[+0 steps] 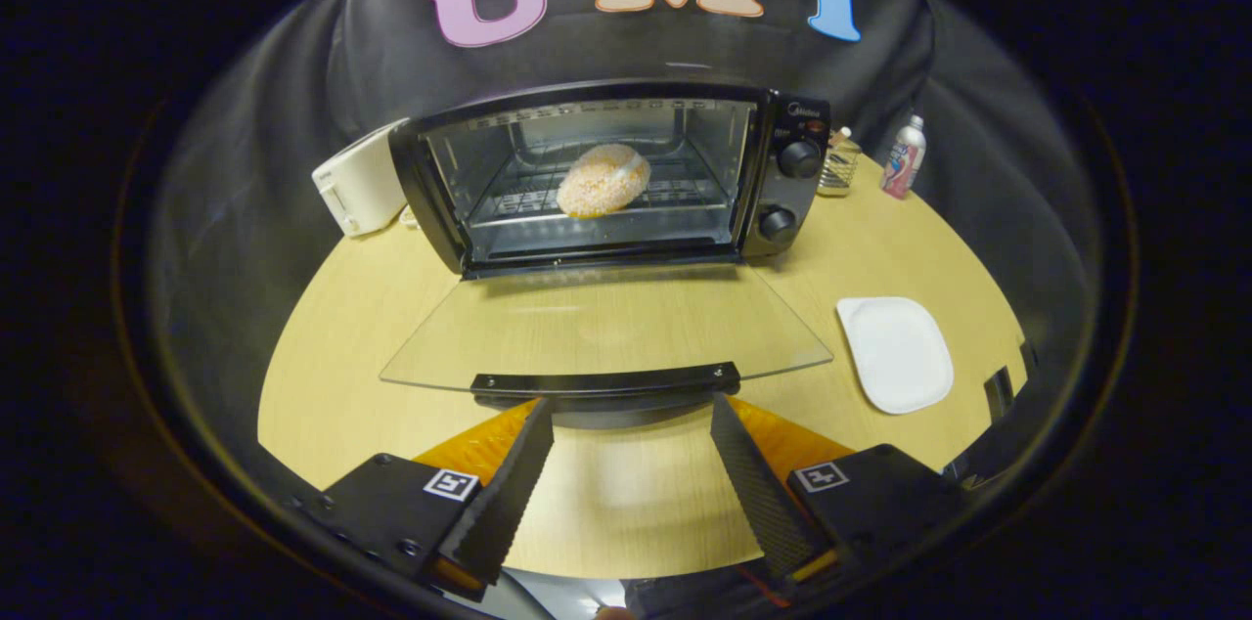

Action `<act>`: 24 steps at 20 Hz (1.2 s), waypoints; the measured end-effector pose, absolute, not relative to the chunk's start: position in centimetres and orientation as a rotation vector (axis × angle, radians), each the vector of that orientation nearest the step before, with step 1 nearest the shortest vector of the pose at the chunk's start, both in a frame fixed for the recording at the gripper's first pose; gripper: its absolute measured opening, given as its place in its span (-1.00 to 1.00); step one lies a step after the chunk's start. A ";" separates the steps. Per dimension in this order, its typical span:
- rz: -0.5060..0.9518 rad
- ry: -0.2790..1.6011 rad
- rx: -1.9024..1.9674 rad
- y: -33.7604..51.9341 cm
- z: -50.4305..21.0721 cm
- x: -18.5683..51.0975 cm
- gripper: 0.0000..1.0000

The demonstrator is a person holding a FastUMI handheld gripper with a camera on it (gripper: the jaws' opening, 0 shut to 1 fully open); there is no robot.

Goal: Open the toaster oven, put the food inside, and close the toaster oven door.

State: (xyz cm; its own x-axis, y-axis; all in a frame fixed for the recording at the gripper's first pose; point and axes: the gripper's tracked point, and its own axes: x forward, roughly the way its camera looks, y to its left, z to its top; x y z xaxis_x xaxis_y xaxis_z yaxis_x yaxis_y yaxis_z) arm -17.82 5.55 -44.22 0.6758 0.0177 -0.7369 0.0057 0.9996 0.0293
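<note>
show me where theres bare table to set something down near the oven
Bare table left of the open glass door, and between door and white plate. Crowded behind the toaster oven: bottle, rack. The open fingers sit just before the door handle.

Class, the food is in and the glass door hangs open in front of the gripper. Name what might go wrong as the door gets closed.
1. The open gripper sits just under the door handle; a lift off centre may let the handle slip and the glass door drop back.
2. The round bun lies near the front of the rack; a hard shut could jolt it.
3. Pushing the door may slide the toaster oven toward the white appliance beside it.
</note>
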 end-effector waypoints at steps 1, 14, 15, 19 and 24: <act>0.009 0.819 0.032 5.5 -43.9 -17.6 1.00; 0.025 0.692 0.141 7.2 -39.3 -14.5 1.00; 0.024 0.677 0.150 7.2 -38.8 -14.2 1.00; 0.025 0.627 0.186 7.2 -37.2 -12.4 1.00; 0.020 0.575 0.243 7.4 -35.6 -9.7 1.00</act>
State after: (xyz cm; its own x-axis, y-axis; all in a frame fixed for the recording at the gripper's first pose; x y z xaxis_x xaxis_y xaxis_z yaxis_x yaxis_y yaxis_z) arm -9.75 7.41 -35.56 0.8396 0.0866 -0.5363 0.0485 0.9713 0.2328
